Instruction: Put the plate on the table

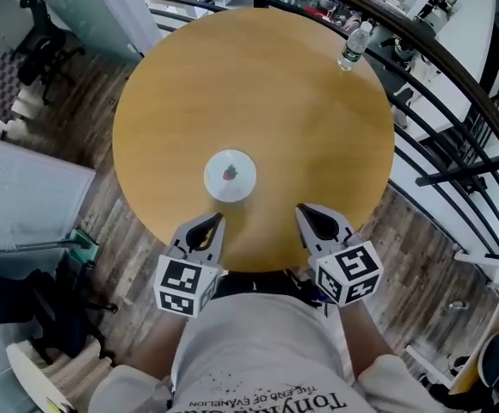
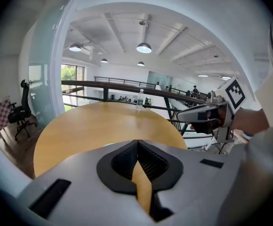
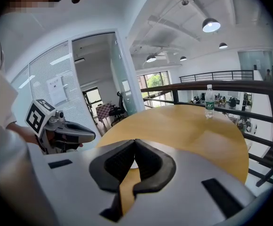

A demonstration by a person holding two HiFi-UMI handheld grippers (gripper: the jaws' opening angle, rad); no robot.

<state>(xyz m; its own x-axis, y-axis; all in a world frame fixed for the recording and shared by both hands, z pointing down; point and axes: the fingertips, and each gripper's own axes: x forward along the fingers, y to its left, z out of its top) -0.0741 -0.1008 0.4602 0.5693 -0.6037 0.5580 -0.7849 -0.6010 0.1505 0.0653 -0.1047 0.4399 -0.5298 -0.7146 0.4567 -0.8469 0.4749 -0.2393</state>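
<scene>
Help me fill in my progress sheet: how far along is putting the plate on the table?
Done, it seems: the plate lies flat on the table. In hand: nothing; the left tool and right tool are shut and empty, apart from the plate. Remaining: nothing visible.

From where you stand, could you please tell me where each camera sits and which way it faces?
Head view: on the person's head, looking steeply down at the round table, plate and bottle; the left gripper, right gripper and shirt show.
Left gripper view: on the left gripper, looking along its shut jaws across the table; the right gripper and right hand show.
Right gripper view: on the right gripper, facing likewise over shut jaws; the left gripper shows.
Shared: all three show the table and bottle.
</scene>
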